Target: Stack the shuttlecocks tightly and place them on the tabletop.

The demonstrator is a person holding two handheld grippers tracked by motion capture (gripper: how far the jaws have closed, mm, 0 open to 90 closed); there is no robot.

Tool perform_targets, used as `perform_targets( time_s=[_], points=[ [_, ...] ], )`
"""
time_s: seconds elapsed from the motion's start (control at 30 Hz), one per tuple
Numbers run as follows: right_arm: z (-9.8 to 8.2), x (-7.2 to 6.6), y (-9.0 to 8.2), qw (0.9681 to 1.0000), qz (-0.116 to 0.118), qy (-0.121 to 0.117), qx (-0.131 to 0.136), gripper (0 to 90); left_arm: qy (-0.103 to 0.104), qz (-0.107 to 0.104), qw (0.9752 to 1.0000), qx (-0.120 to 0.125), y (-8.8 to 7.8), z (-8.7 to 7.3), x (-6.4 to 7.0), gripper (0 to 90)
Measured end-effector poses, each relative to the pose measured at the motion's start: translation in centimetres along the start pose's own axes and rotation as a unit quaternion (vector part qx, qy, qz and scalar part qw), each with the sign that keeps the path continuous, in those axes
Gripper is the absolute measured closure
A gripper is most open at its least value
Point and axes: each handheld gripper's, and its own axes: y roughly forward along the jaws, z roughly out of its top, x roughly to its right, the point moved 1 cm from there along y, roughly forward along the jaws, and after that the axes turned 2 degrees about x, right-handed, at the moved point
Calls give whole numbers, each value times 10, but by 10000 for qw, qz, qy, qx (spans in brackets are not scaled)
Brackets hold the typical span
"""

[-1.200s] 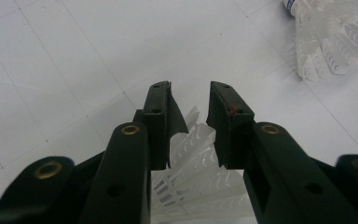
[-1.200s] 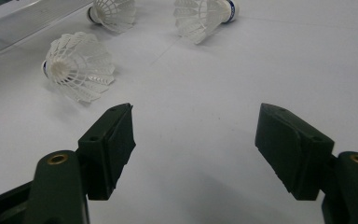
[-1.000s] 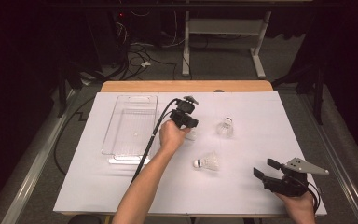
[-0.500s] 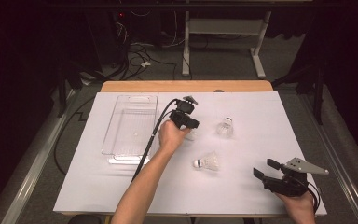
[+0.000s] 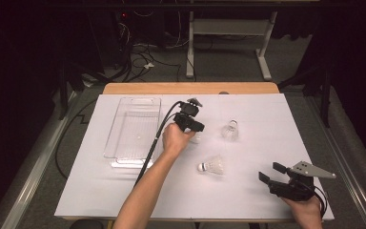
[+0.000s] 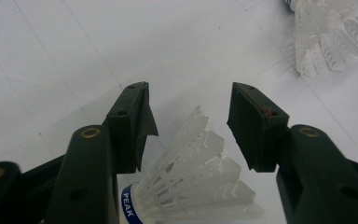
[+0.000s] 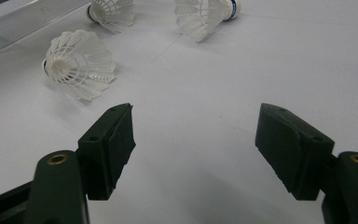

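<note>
Shuttlecock [image 6: 191, 182] on its side, feathers [image 6: 200, 154] outward

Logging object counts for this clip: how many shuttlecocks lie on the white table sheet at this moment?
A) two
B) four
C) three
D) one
C: the right gripper view shows three, the nearest shuttlecock, a second by the clear tray, and a third; the high view agrees, with one of them under the left claw.
</note>
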Motion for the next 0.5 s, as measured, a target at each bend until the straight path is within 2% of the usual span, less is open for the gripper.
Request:
perform_targets(
  time_s=[0.43,0.5],
  points=[
    [0,0,0,10000,-8,1,12,284,-54,-266,9996,83,-10,1,2,426],
    [0,0,0,10000,-7,-4,9,284,-45,-257,9996,88,-12,1,2,408]
  ],
)
